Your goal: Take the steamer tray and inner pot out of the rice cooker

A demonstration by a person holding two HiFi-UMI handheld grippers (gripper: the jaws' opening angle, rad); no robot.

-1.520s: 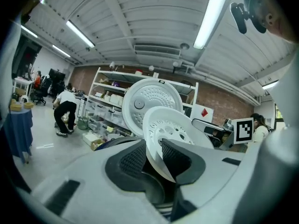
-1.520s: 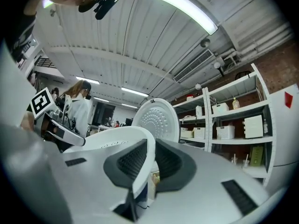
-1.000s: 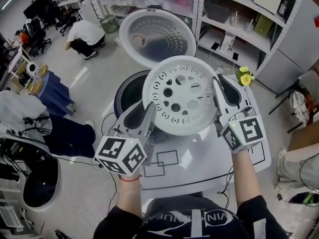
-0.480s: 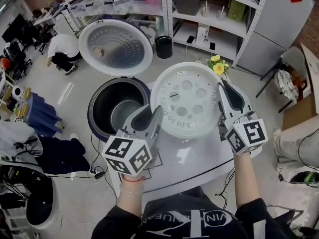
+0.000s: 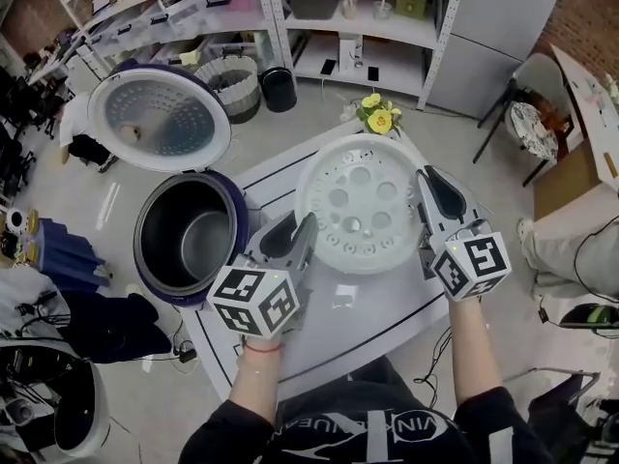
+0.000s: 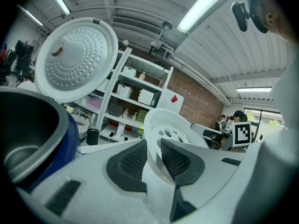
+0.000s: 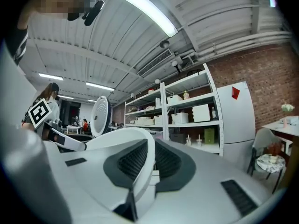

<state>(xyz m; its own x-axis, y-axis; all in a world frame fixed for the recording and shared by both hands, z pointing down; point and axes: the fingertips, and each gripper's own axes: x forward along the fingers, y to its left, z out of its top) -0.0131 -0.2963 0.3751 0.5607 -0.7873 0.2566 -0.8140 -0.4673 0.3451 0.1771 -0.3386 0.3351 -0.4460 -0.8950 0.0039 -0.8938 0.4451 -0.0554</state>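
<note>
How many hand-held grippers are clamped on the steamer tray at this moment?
2. The left hand-held gripper grips the left rim of the steamer tray; the right hand-held gripper grips its right rim. Both show plainly.

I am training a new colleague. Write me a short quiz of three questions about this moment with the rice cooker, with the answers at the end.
1. True or false: the inner pot sits inside the rice cooker.
2. The steamer tray is gripped at its rim by: A. one gripper only; B. the left gripper and the right gripper; C. nothing.
3. Fill in: the cooker's lid stands ____.
Key: 1 true; 2 B; 3 open.
</note>
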